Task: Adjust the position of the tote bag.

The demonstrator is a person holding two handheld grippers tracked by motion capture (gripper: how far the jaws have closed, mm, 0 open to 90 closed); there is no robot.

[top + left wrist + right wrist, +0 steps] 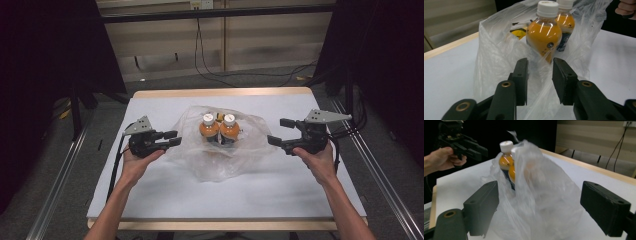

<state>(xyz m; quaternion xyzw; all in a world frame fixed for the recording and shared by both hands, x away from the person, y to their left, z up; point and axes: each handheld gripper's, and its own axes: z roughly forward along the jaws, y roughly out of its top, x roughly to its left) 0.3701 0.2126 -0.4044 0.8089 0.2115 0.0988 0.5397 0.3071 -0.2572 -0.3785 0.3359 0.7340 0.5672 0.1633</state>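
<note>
- a crumpled clear plastic bag lies in the middle of the white-topped table, open at the top.
- two small clear plastic bottles of orange drink with white caps stand upright inside it, side by side and touching: the left bottle and the right bottle.
- in the left gripper view a yellow-and-black wrapper shows inside the bag, beside the near bottle.
- the left gripper, held in the left hand, sits at the bag's left edge; its jaws stand narrow, with bag film in the gap between them, and whether the pads press the film cannot be told.
- the right gripper, held in the right hand, points at the bag's right side, just clear of it; its jaws stand wide apart, holding nothing.
- both grippers point inward, towards the bottles.
</note>
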